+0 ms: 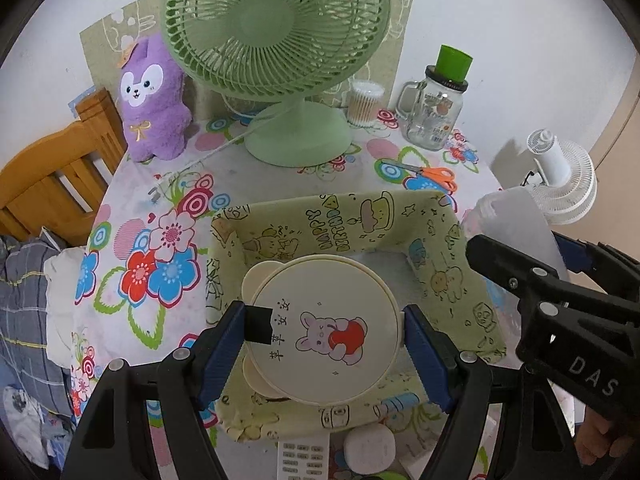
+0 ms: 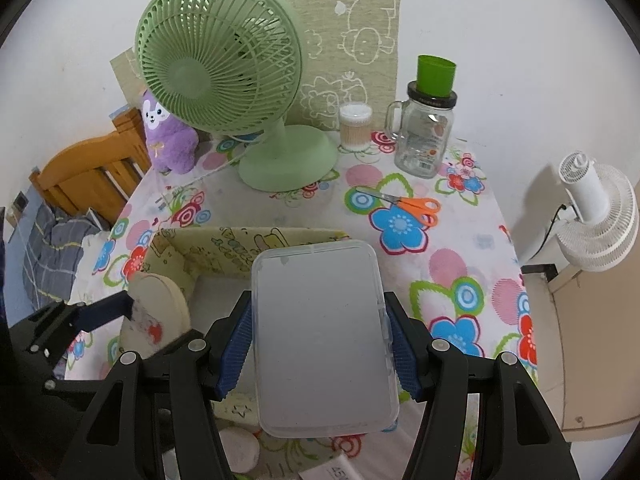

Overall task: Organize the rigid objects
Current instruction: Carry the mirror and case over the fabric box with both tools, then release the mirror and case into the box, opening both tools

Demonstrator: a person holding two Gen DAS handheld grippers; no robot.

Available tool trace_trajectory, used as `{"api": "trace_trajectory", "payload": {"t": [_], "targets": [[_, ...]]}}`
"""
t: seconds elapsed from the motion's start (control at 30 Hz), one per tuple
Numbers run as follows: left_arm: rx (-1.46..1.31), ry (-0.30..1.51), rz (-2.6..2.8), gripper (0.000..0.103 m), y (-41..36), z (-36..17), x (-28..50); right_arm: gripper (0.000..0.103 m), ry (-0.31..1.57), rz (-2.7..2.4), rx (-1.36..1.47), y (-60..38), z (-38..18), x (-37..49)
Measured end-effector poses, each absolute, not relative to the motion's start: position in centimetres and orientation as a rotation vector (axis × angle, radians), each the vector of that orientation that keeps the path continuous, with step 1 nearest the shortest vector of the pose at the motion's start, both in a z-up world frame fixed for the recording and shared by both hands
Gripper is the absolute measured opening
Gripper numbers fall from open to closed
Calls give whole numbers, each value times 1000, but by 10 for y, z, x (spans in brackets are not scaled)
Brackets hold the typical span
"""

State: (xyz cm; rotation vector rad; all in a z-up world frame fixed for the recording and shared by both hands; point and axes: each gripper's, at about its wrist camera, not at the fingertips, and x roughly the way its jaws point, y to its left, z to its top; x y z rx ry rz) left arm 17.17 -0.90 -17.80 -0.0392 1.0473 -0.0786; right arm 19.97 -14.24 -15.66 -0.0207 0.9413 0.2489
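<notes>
Round cream case (image 1: 326, 330), printed with a rabbit, hangs clamped in my left gripper (image 1: 324, 336) above the fabric basket (image 1: 472, 280); my right gripper (image 2: 320, 344) holds a frosted plastic box (image 2: 324, 340) beside it. Neither is in yet; the remote (image 1: 304, 460) and a small white case (image 1: 370, 450) lie outside.

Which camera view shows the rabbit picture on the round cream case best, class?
The left wrist view: the round cream case faces the camera between the left tongs, its rabbit picture fully visible. The right wrist view shows it edge-on and partly hidden.
</notes>
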Motion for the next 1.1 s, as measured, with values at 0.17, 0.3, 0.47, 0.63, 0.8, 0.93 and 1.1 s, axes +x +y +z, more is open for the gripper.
{"api": "trace_trajectory", "payload": {"t": [0.17, 0.3, 0.47, 0.63, 0.8, 0.93, 1.1], "targets": [[-22, 1069, -60, 79, -8, -189, 179, 65, 958, 258, -3, -135, -166, 209], [7, 1081, -35, 79, -10, -197, 183, 65, 966, 258, 2, -131, -173, 215], [2, 1114, -17, 79, -11, -208, 189, 65, 981, 254, -1, -125, -183, 226], [-10, 1138, -22, 80, -11, -217, 192, 65, 969, 235, -16, -120, -187, 234], [4, 1141, -25, 80, -14, -221, 193, 65, 958, 229, -30, -113, -188, 235], [-12, 1150, -23, 81, -13, -220, 194, 64, 964, 230, -33, -108, -189, 235], [-18, 1157, -38, 85, -13, -220, 195, 64, 987, 217, -23, -106, -196, 239]]}}
